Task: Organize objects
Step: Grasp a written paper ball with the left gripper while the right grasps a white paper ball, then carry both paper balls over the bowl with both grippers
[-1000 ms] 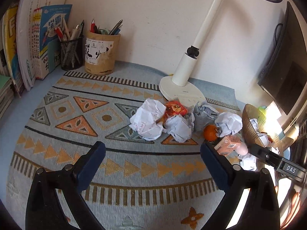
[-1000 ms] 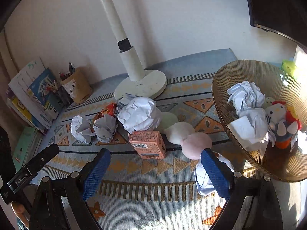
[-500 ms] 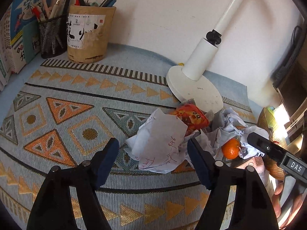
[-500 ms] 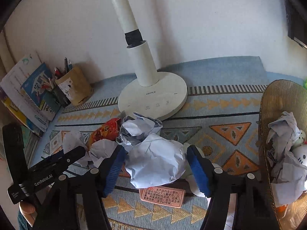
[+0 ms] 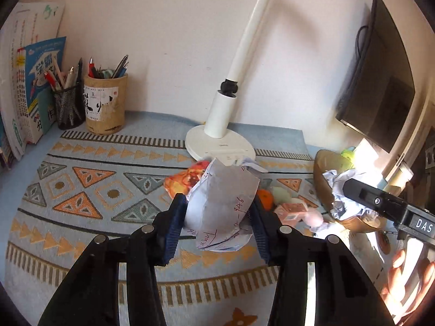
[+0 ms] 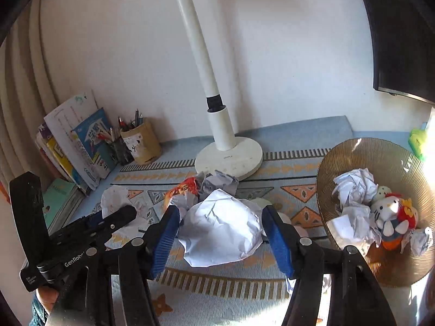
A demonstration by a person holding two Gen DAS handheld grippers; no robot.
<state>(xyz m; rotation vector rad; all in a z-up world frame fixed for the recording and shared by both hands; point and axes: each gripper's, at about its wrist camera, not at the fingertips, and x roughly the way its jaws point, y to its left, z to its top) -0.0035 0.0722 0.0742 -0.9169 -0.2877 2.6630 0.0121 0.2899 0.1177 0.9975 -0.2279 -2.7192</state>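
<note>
Paper balls, earlier on the mat, now pinched: closing left tongs (image 5: 217,217), right tongs (image 6: 221,231).

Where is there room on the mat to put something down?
The patterned mat is bare between the pen holders and the lamp base. It's crowded from the snack bag across to the basket, which is already filling up.
</note>
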